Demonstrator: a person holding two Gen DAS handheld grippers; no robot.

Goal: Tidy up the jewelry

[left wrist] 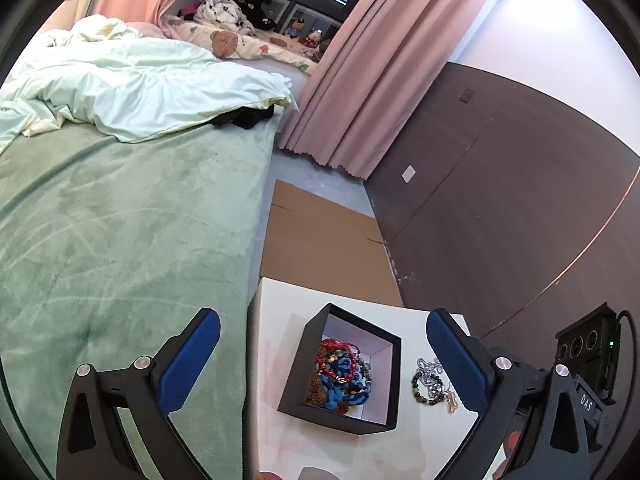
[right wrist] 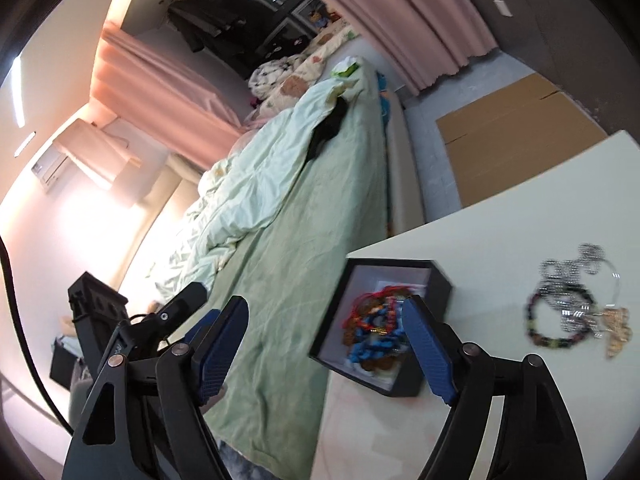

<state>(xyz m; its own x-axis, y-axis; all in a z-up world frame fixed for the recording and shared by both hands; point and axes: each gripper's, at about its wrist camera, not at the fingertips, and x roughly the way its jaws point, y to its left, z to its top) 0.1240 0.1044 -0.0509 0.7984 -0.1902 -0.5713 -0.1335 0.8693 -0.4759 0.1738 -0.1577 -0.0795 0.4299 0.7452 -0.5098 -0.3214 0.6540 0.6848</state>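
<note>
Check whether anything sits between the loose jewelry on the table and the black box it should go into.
Nothing visible does. The loose jewelry lies on the white table just right of the black box, with only bare tabletop between them. The box is open on top, already holding beads. Both tools are open and empty.

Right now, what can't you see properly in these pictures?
- Box bottom, both views: the tangled bracelets cover it, so I can't count them.
- Loose jewelry on the table, right wrist view: motion blur smears it; the pieces can't be told apart.
- Near edge of the box, right wrist view: the right gripper's finger covers part of it.
- Table front, left wrist view: cut off by the picture's bottom edge.
</note>
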